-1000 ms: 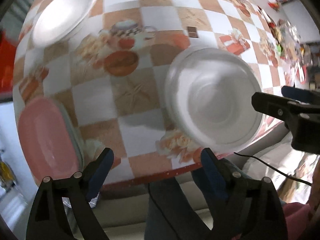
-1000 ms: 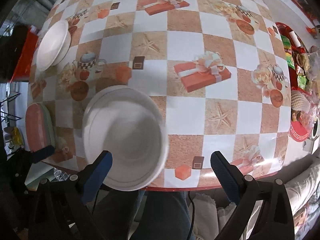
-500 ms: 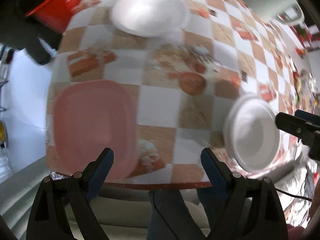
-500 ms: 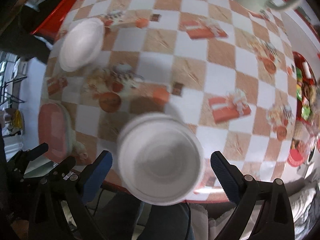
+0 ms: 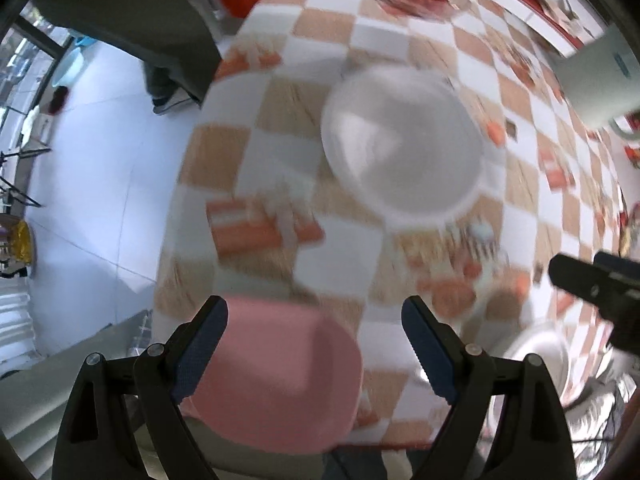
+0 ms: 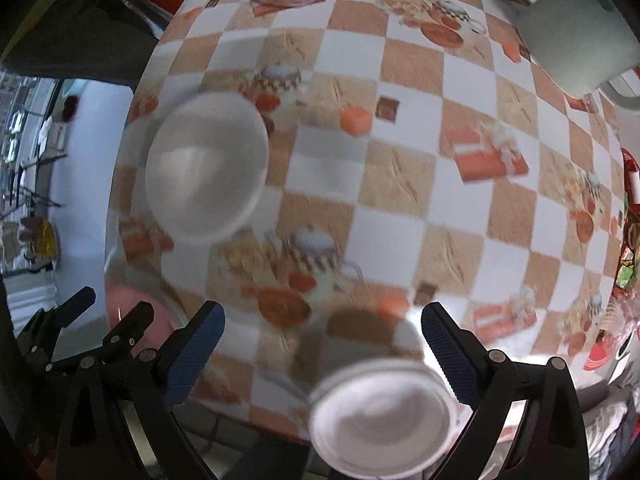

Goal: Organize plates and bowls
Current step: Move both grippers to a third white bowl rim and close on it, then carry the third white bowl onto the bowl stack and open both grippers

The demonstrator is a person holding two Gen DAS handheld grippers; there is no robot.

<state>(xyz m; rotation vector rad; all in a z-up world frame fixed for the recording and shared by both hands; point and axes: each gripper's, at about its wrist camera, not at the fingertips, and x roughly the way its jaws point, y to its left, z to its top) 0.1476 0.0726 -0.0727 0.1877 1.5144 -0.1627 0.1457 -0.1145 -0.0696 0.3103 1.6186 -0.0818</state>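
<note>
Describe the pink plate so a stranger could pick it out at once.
Start at the checkered tablecloth and go to the table's near left corner. The pink plate lies there at the edge. It alone is pink with rounded corners; the white bowl farther in is round.

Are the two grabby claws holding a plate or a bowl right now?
No. The left gripper and right gripper both stand open and empty above the table.
</note>
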